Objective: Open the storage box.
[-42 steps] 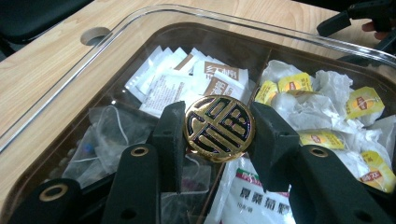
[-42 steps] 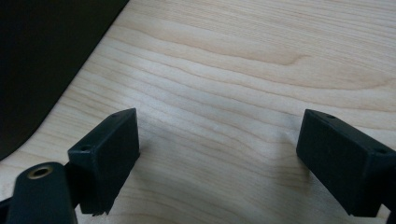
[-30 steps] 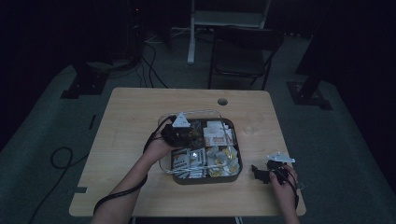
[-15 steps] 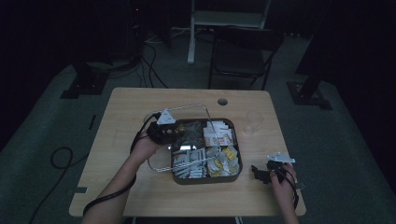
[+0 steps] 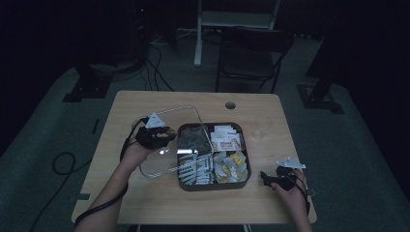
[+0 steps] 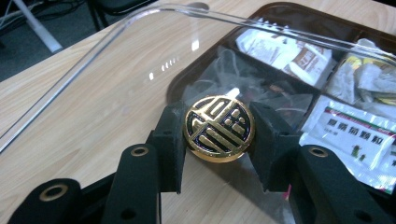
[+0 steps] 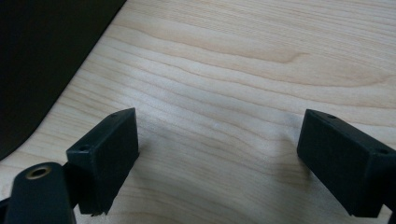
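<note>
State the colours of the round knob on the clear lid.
Gold pattern on black, clearest in the left gripper view: knob.

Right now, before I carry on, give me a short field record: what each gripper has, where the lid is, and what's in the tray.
left gripper: shut on the lid's round gold knob
clear lid: lifted, tilted, held left of the tray and overlapping its left edge
tray: dark, four compartments, uncovered, mid-table
tray contents: packets and sachets; kinds hard to tell
right gripper: open, nothing between the jaws, low over bare table right of the tray
</note>
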`<act>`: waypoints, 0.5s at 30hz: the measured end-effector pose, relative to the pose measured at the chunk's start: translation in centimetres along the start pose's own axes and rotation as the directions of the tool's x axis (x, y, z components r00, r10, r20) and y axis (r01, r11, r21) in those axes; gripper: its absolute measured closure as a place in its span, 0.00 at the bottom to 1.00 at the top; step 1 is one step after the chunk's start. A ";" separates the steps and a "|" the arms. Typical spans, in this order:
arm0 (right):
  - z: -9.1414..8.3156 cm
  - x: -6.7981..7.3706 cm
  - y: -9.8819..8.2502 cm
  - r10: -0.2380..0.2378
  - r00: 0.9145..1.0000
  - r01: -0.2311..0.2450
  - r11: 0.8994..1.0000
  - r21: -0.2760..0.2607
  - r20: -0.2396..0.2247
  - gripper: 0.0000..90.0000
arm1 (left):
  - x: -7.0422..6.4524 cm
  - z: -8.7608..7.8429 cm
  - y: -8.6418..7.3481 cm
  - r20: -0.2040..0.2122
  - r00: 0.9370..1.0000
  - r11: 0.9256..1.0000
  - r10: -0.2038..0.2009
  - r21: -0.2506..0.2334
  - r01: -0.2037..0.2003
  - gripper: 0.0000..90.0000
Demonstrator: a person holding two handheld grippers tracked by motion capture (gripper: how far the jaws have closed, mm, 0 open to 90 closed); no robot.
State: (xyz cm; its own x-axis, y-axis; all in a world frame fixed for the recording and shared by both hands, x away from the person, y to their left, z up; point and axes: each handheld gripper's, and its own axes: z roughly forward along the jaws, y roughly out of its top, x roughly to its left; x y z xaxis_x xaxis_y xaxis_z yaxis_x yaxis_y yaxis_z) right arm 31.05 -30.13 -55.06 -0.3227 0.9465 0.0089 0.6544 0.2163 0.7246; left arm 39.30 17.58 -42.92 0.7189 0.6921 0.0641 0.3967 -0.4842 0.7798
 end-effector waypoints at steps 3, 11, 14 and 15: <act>0.0 0.0 0.0 0.000 1.000 0.000 1.000 0.000 0.000 0.14 | 0.8 -0.6 -0.5 -0.021 1.000 1.000 -0.019 0.001 0.019 0.66; 0.1 -0.1 0.1 0.002 1.000 -0.002 1.000 0.002 0.001 0.14 | 2.8 -2.1 -2.0 -0.082 0.995 0.998 -0.060 0.005 0.061 0.66; 0.1 -0.1 0.1 0.003 1.000 -0.003 1.000 0.002 0.001 0.14 | 3.6 -2.7 -2.5 -0.103 0.992 0.997 -0.079 0.000 0.080 0.66; 0.1 -0.1 0.1 0.003 1.000 -0.003 1.000 0.002 0.001 0.14 | 3.8 -2.9 -2.7 -0.107 0.991 0.997 -0.081 0.003 0.082 0.66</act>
State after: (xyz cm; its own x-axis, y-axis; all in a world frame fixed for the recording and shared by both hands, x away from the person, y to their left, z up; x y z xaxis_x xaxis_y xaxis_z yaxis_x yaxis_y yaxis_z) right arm 31.21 -30.18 -55.05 -0.3200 0.9473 0.0104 0.6567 0.2139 0.7232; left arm 39.33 23.05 -42.98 0.6189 0.7826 0.0670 0.4561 -0.4275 0.7806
